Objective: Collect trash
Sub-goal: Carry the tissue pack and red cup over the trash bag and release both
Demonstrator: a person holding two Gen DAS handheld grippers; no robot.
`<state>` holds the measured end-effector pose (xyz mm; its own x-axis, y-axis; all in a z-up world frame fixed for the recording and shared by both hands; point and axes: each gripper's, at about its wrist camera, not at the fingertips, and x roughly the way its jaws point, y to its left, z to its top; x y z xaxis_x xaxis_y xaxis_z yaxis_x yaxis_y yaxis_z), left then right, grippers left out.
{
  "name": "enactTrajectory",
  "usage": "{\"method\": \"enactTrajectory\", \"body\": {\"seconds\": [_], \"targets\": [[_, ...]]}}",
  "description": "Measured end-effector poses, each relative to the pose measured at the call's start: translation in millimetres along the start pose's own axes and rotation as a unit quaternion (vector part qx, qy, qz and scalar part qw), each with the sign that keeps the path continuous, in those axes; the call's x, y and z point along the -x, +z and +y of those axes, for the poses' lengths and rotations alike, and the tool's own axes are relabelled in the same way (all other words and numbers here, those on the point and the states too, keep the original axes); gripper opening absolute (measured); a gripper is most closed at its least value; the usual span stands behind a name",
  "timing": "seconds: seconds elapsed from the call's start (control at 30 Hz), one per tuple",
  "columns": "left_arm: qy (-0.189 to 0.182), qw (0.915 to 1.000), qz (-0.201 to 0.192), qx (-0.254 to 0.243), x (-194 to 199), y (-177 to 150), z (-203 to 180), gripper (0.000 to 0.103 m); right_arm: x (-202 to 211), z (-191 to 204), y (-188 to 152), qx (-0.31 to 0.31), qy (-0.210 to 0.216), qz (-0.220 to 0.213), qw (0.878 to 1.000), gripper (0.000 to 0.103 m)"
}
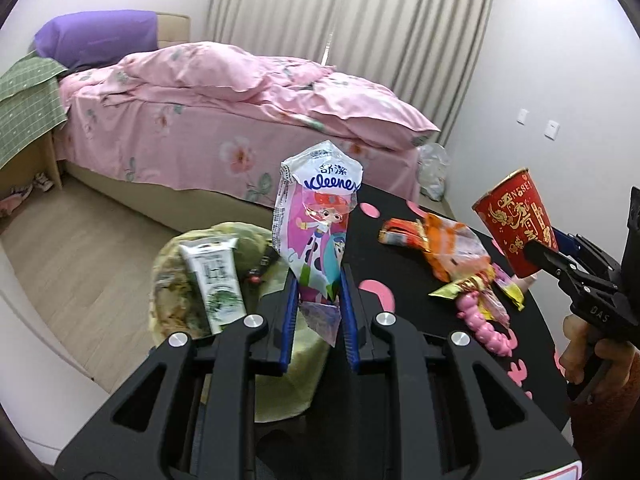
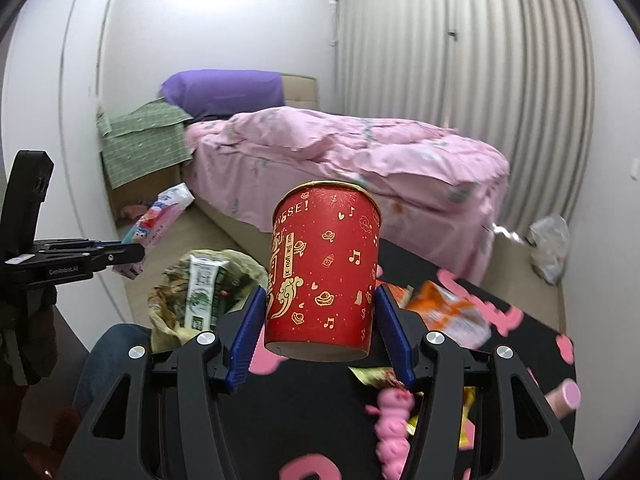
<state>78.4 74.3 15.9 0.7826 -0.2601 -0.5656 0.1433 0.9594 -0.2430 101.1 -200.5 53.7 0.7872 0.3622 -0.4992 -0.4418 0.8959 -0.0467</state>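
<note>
My left gripper (image 1: 319, 280) is shut on an empty Kleenex tissue wrapper (image 1: 316, 220) and holds it upright over the edge of the black table (image 1: 384, 248), just right of the trash bag (image 1: 184, 280). The wrapper also shows in the right wrist view (image 2: 160, 220), in the left gripper (image 2: 134, 256). My right gripper (image 2: 320, 300) is shut on a red paper cup (image 2: 324, 272) held above the table; the cup shows at far right of the left wrist view (image 1: 516, 220). The yellow-green trash bag (image 2: 168, 312) holds a green-white carton (image 1: 214, 280).
Orange snack wrappers (image 1: 436, 240), a pink caterpillar toy (image 1: 484, 320) and yellow wrappers (image 1: 460, 290) lie on the black table with pink decals. A bed with pink bedding (image 1: 240, 92) stands behind. A white plastic bag (image 1: 434, 168) sits on the floor by the curtain.
</note>
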Motion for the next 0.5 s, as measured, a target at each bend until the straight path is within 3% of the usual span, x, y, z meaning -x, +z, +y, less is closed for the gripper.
{"method": "enactTrajectory", "body": {"seconds": [0.5], "targets": [[0.017,0.9991,0.006,0.038,-3.9,-5.4,43.0,0.018,-47.1,41.2,18.5,0.023,0.044,0.025,0.998,0.053]]}}
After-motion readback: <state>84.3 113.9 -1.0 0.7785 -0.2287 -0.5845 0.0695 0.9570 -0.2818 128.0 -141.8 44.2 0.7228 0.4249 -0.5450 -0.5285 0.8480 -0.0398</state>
